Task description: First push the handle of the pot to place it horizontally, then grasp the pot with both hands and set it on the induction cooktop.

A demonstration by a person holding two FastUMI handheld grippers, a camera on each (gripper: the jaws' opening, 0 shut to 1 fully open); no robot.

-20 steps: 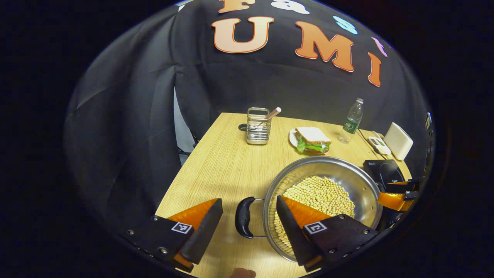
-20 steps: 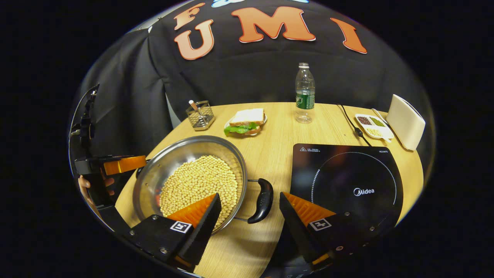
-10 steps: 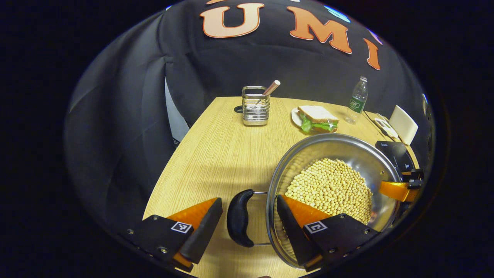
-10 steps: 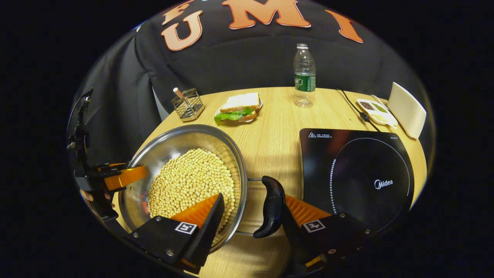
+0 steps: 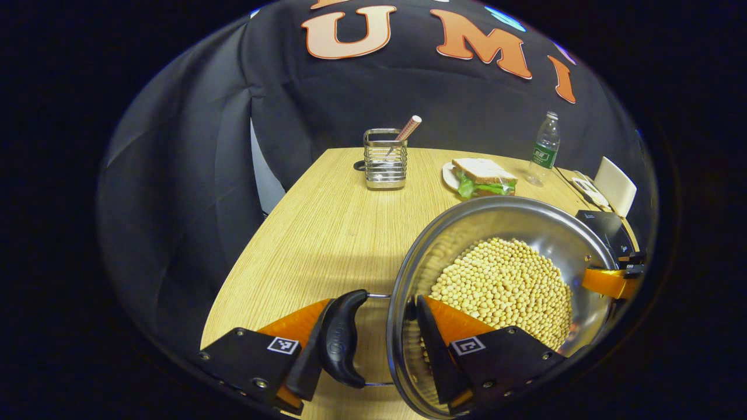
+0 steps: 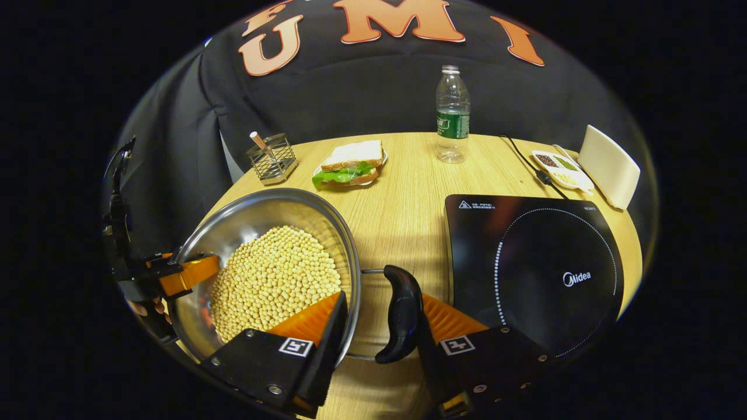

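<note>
Left gripper (image 5: 367, 344) straddles the pot's (image 5: 467, 221) rim on the wooden table (image 5: 327, 233): one finger touches the outside of the black left handle (image 5: 341, 338), the other sits inside the bowl over the soybeans (image 5: 508, 286), jaws spread, not clamped. Right gripper (image 6: 379, 344) mirrors this, with the right handle (image 6: 400, 312) against its outer finger, jaws likewise apart; the induction cooktop (image 6: 531, 268) lies just beside. Wire holder (image 5: 385, 158) contains a straw (image 5: 407, 128); a small plate bears a sandwich (image 6: 349, 165).
</note>
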